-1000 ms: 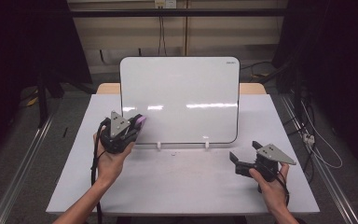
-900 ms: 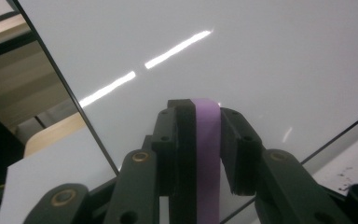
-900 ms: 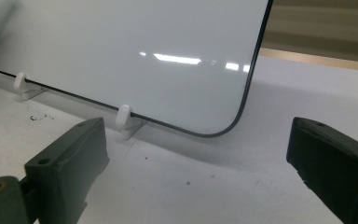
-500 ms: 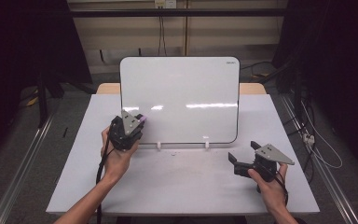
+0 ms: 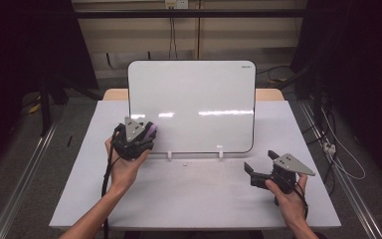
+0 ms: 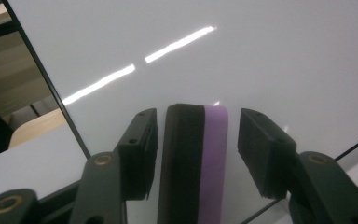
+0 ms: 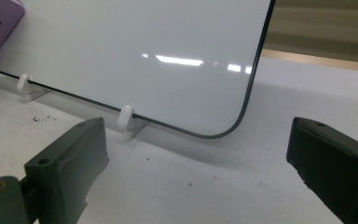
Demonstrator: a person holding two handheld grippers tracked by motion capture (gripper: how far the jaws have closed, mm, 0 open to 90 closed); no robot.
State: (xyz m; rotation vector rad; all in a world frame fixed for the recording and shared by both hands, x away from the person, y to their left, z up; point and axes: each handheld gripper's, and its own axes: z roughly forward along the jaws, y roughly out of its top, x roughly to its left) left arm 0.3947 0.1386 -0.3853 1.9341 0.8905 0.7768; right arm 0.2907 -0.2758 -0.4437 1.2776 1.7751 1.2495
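Where racks darken, white table (image 5: pixel 194 199)

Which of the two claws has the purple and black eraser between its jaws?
The left claw, up against the white board: the purple and black eraser sits between its loosened jaws. The right claw gapes empty.

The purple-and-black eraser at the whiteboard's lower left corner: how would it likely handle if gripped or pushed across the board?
The eraser looks like a blocky bar, so it probably won't roll. Its dark layer seems a soft pad, likely giving a little under a squeeze. It stands against the whiteboard with gaps to both pads of the left gripper, whose jaws have just been opening; it may cling there, perhaps magnetically.
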